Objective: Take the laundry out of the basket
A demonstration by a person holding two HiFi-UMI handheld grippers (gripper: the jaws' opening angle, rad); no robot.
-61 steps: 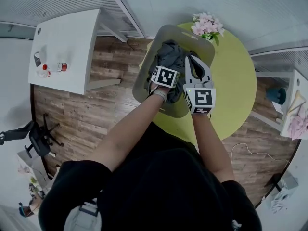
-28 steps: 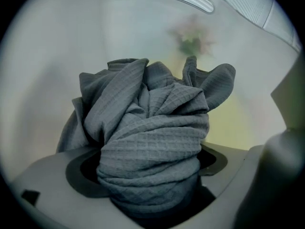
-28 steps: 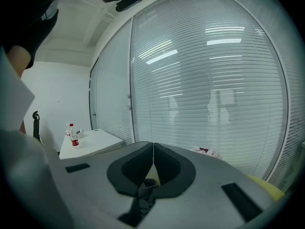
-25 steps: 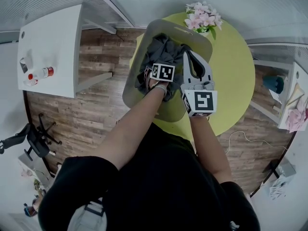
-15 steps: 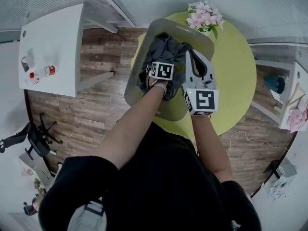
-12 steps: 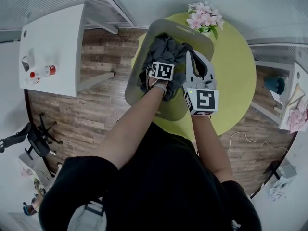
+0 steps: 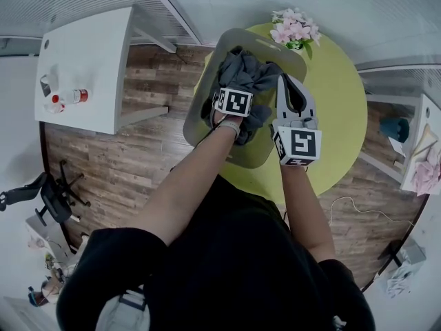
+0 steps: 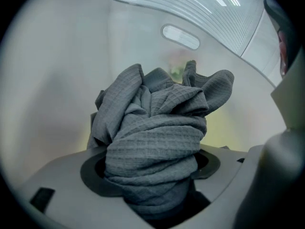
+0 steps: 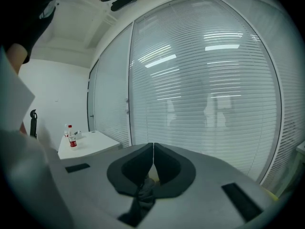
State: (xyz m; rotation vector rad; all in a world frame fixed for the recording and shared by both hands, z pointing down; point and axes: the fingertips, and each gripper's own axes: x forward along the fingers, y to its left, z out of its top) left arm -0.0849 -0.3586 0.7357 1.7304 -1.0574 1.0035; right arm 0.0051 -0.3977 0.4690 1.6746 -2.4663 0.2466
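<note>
A crumpled grey waffle cloth point(image 7: 251, 74) fills the grey laundry basket point(image 7: 238, 156) on the round yellow-green table point(image 7: 337, 116). My left gripper point(image 7: 234, 89) points steeply down into the basket. Its jaws have just been closing and now pinch a thick bunch of the cloth point(image 8: 157, 142), which stands up ahead of the left gripper point(image 8: 152, 168), lifted off the basket wall point(image 8: 57, 80). My right gripper point(image 7: 286, 81) lies nearly level over the basket's right side. In its own view the right gripper point(image 9: 153, 149) has its pads touching, with a scrap of grey cloth low in the gap behind them.
Pink flowers point(image 7: 295, 32) stand at the table's far edge behind the basket. A white side table point(image 7: 86, 67) with a red-capped bottle point(image 7: 69, 96) is to the left across wood flooring. An office chair point(image 7: 48, 192) stands lower left. Blinds cover the windows.
My left gripper has closed on the grey cloth and risen, pulling the bunch up out of the basket. The right gripper has stayed about where it was.
</note>
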